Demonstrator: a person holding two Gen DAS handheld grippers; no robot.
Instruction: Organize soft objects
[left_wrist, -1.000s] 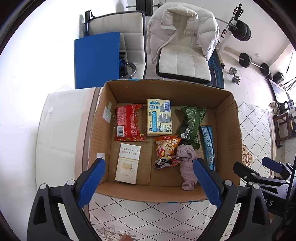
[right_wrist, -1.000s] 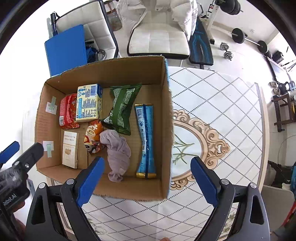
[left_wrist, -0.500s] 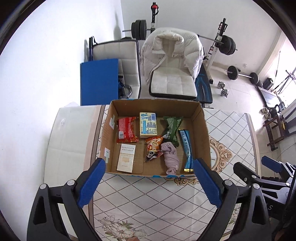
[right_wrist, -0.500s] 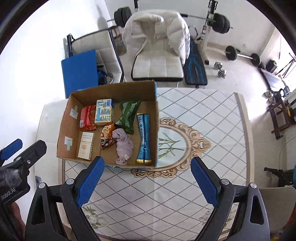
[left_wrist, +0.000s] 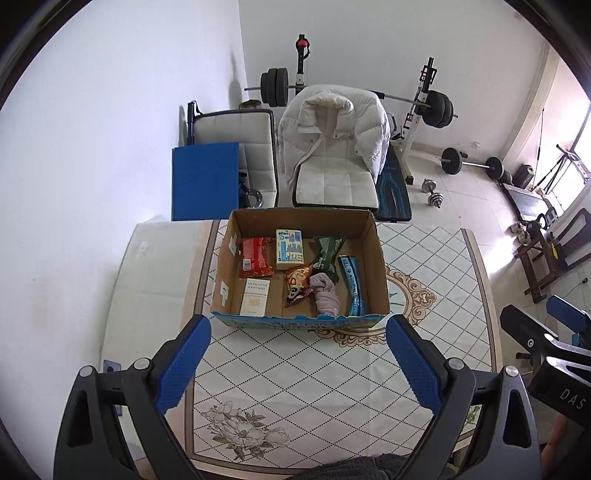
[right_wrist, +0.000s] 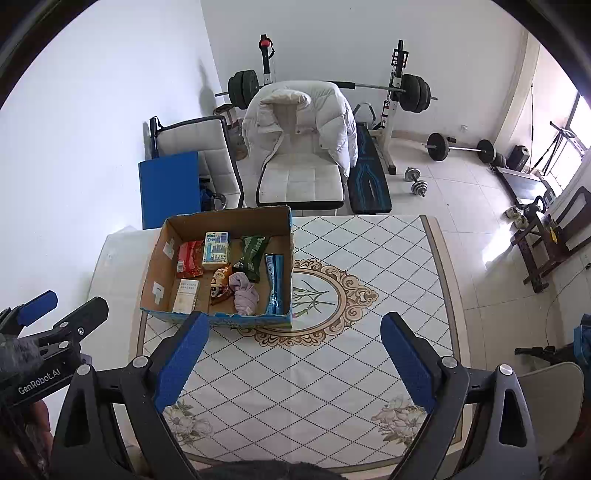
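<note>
Your left gripper (left_wrist: 297, 360): jaws wide apart, empty, held above the table (left_wrist: 332, 387) short of the box (left_wrist: 299, 320). Your right gripper (right_wrist: 293, 354): jaws likewise spread, nothing between them.

Box: open cardboard, on the table's far left part, its near wall just beyond your left fingertips (left_wrist: 192, 334). Contents, left to right: red pack (left_wrist: 255, 256), white carton (left_wrist: 254, 297), yellow-blue carton (left_wrist: 290, 249), orange snack bag (left_wrist: 298, 282), green pack (left_wrist: 327, 251), mauve sock (left_wrist: 325, 297), blue bar (left_wrist: 352, 284). The sock lies crumpled near the front wall, between the snack bag and the bar, touching the green pack's lower end.

Right view only: your left gripper's side at the left edge (right_wrist: 40, 325), plus the full bare right half of the table, with its oval ornament (right_wrist: 317, 295). Left view only: your right gripper's tip at the right edge (left_wrist: 535, 332).

Open room: the tabletop in front of and right of the box. Behind the table stand two white chairs (left_wrist: 332, 181), one draped with a jacket, and a blue panel (left_wrist: 205, 181).

Hard to read: print on every pack. The sock's underside and the box's front face are partly hidden by the wall and your fingers.
</note>
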